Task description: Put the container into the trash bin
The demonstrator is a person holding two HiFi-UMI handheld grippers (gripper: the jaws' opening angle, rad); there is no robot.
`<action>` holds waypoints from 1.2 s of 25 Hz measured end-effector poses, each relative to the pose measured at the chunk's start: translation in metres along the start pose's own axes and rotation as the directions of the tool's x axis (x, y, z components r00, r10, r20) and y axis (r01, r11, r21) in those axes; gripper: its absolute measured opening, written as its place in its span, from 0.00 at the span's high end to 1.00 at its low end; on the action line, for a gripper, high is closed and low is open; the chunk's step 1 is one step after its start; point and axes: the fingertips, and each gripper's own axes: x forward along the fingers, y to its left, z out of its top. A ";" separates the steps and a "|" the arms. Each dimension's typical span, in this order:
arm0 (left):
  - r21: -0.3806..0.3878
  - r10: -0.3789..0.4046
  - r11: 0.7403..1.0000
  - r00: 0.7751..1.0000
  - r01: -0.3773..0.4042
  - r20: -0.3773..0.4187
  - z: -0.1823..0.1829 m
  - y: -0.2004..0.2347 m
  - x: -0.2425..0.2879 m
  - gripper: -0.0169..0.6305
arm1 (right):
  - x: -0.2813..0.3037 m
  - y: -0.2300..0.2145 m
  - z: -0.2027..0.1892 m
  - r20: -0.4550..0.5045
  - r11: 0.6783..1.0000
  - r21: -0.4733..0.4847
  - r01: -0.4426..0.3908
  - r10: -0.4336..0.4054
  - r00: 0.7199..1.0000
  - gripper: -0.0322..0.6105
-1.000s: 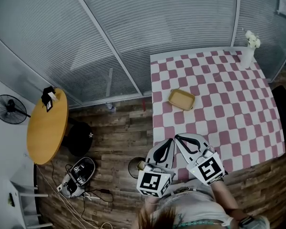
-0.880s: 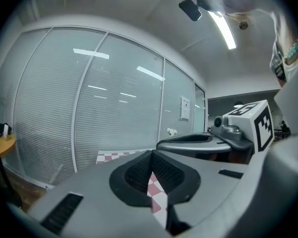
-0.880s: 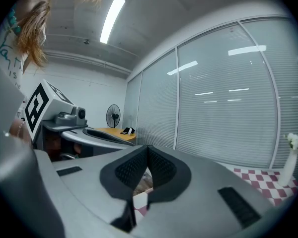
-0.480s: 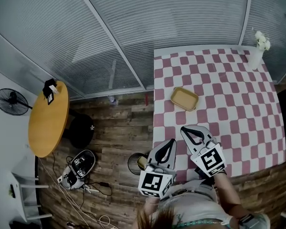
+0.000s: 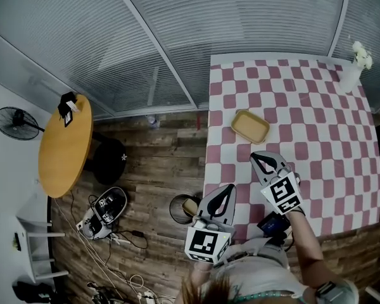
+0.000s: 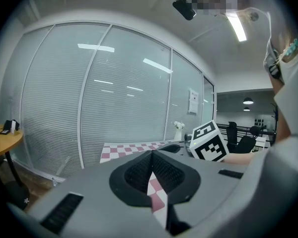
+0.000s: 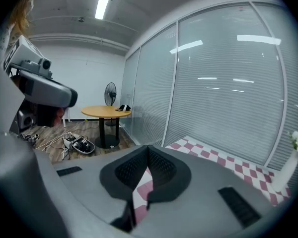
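The reach is only beginning: the container [image 5: 250,126] is lying untouched on the checkered tabletop [image 5: 329,125]. The right gripper [image 5: 259,158] is hovering just short of the container, its fingers pressed together and empty. The left gripper [image 5: 228,192], farther from the container, is likewise showing closed, empty fingers. Next, the right fingers are probably needing to open and straddle the container's rim. The bin [image 5: 174,209] is sitting on the floor beyond the tabletop's edge from the container, with the left gripper hanging near that route. A vase [image 5: 354,68] is standing well apart from the container.

The grey left gripper [image 6: 152,156] holds its jaws together above a pink-and-white checked tablecloth [image 6: 121,148], the grey right gripper [image 6: 172,147] just beside.
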 end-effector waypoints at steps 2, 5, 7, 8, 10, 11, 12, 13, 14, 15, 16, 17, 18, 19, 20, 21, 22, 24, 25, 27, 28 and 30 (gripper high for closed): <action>0.001 0.009 1.000 1.000 -0.009 -0.009 -0.002 0.001 0.001 0.96 | 0.009 -0.005 -0.009 -0.023 1.000 -0.009 -0.008 0.008 1.000 0.96; -0.003 0.024 1.000 1.000 -0.024 -0.019 -0.006 0.004 0.002 0.96 | 0.021 -0.009 -0.025 -0.065 1.000 -0.023 -0.020 0.018 0.998 0.96; -0.009 0.028 1.000 0.999 -0.028 -0.022 -0.008 0.005 0.002 0.96 | 0.028 -0.013 -0.038 -0.109 0.999 -0.040 -0.014 0.010 0.994 0.96; -0.013 0.031 0.999 0.999 -0.031 -0.024 -0.008 0.005 0.001 0.96 | 0.032 -0.015 -0.043 -0.130 0.999 -0.052 -0.012 0.005 0.992 0.96; -0.019 0.038 0.999 0.999 -0.038 -0.031 -0.012 0.007 -0.001 0.96 | 0.042 -0.018 -0.053 -0.163 0.997 -0.072 -0.014 0.002 0.987 0.96; -0.022 0.041 0.999 0.999 -0.042 -0.034 -0.014 0.008 -0.002 0.96 | 0.048 -0.019 -0.060 -0.179 0.997 -0.076 -0.016 0.002 0.984 0.96; -0.024 0.044 0.999 0.998 -0.045 -0.037 -0.016 0.009 -0.002 0.96 | 0.053 -0.021 -0.067 -0.197 0.997 -0.076 -0.016 0.000 0.981 0.96; -0.025 0.048 0.998 0.998 -0.049 -0.040 -0.017 0.010 -0.003 0.96 | 0.058 -0.023 -0.073 -0.214 0.997 -0.074 -0.014 -0.002 0.977 0.96; -0.027 0.051 0.998 0.998 -0.052 -0.044 -0.018 0.010 -0.003 0.96 | 0.063 -0.026 -0.080 -0.231 0.997 -0.070 -0.011 -0.006 0.973 0.96; -0.028 0.055 0.998 0.997 -0.057 -0.046 -0.019 0.011 -0.003 0.96 | 0.067 -0.028 -0.087 -0.249 0.998 -0.067 -0.009 -0.008 0.968 0.96; -0.029 0.060 0.998 0.997 -0.061 -0.046 -0.019 0.012 -0.004 0.96 | 0.072 -0.031 -0.094 -0.269 0.998 -0.065 -0.010 -0.008 0.963 0.96; -0.031 0.063 0.997 0.997 -0.065 -0.047 -0.020 0.013 -0.004 0.96 | 0.076 -0.033 -0.100 -0.290 0.998 -0.064 -0.014 -0.006 0.957 0.96; -0.033 0.065 0.997 0.997 -0.067 -0.048 -0.020 0.014 -0.004 0.96 | 0.080 -0.035 -0.107 -0.311 0.998 -0.064 -0.019 -0.002 0.950 0.95; -0.035 0.067 0.997 0.996 -0.069 -0.051 -0.020 0.014 -0.004 0.96 | 0.084 -0.037 -0.113 -0.331 0.998 -0.063 -0.025 0.003 0.944 0.90; -0.034 0.072 0.997 0.996 -0.074 -0.057 -0.022 0.015 -0.005 0.96 | 0.089 -0.039 -0.119 -0.351 0.998 -0.061 -0.034 0.010 0.936 0.88; -0.031 0.079 0.996 0.995 -0.081 -0.064 -0.025 0.017 -0.006 0.96 | 0.093 -0.040 -0.125 -0.370 0.997 -0.062 -0.043 0.018 0.929 0.86; -0.029 0.086 0.996 0.994 -0.089 -0.070 -0.027 0.019 -0.007 0.96 | 0.097 -0.041 -0.131 -0.389 0.996 -0.069 -0.054 0.023 0.921 0.84; -0.032 0.098 0.994 0.992 -0.101 -0.075 -0.029 0.022 -0.007 0.96 | 0.106 -0.044 -0.143 -0.433 0.992 -0.105 -0.073 0.021 0.901 0.80; -0.037 0.101 0.994 0.992 -0.104 -0.075 -0.029 0.022 -0.007 0.96 | 0.110 -0.046 -0.149 -0.458 0.988 -0.131 -0.083 0.014 0.889 0.78; -0.045 0.108 0.993 0.991 -0.111 -0.073 -0.029 0.023 -0.007 0.96 | 0.118 -0.049 -0.161 -0.503 0.977 -0.187 -0.103 -0.005 0.864 0.74; -0.048 0.113 0.992 0.991 -0.116 -0.074 -0.030 0.024 -0.007 0.96 | 0.122 -0.051 -0.166 -0.522 0.971 -0.211 -0.112 -0.015 0.853 0.74; -0.051 0.122 0.991 0.989 -0.127 -0.084 -0.035 0.026 -0.008 0.96 | 0.130 -0.052 -0.175 -0.555 0.961 -0.240 -0.136 -0.021 0.832 0.75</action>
